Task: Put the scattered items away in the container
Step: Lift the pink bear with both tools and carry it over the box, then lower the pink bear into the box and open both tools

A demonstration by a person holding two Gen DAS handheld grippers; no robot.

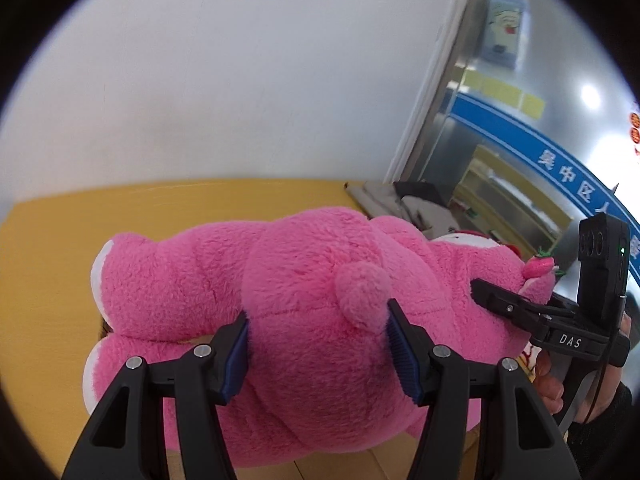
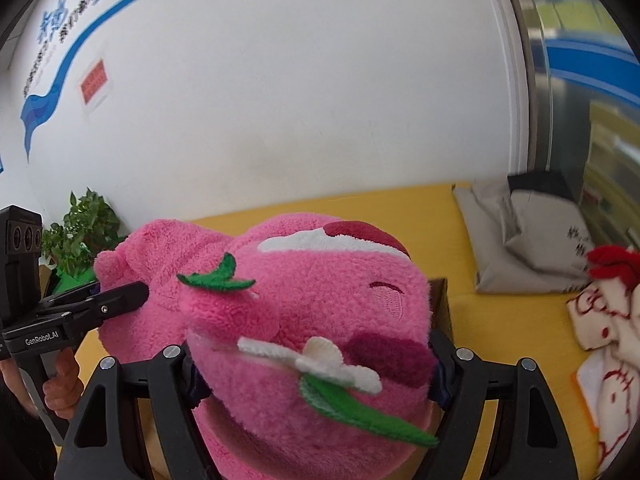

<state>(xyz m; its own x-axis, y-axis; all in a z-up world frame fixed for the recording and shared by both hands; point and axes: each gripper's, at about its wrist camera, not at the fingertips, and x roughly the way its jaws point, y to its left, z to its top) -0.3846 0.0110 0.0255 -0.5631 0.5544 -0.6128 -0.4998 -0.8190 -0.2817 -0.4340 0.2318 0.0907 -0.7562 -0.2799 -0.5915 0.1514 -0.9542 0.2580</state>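
Observation:
A big pink plush bear (image 1: 304, 312) with a round tail fills the left wrist view, lying on its side above the yellow surface (image 1: 48, 264). My left gripper (image 1: 320, 348) is shut on its rump, blue pads pressed into the fur. In the right wrist view my right gripper (image 2: 316, 364) is shut on the bear's head (image 2: 320, 304), which has a strawberry ear and a white flower. Each gripper shows in the other's view: the right one (image 1: 504, 304) at the head, the left one (image 2: 116, 296) at the body. A dark box edge (image 2: 442, 304) shows behind the head.
A grey folded bag (image 2: 532, 236) lies at the back right of the yellow surface. A white cloth toy with red trim (image 2: 608, 320) lies at the right. A green plant (image 2: 80, 232) stands at the left by the white wall. A glass door (image 1: 520, 120) is at the right.

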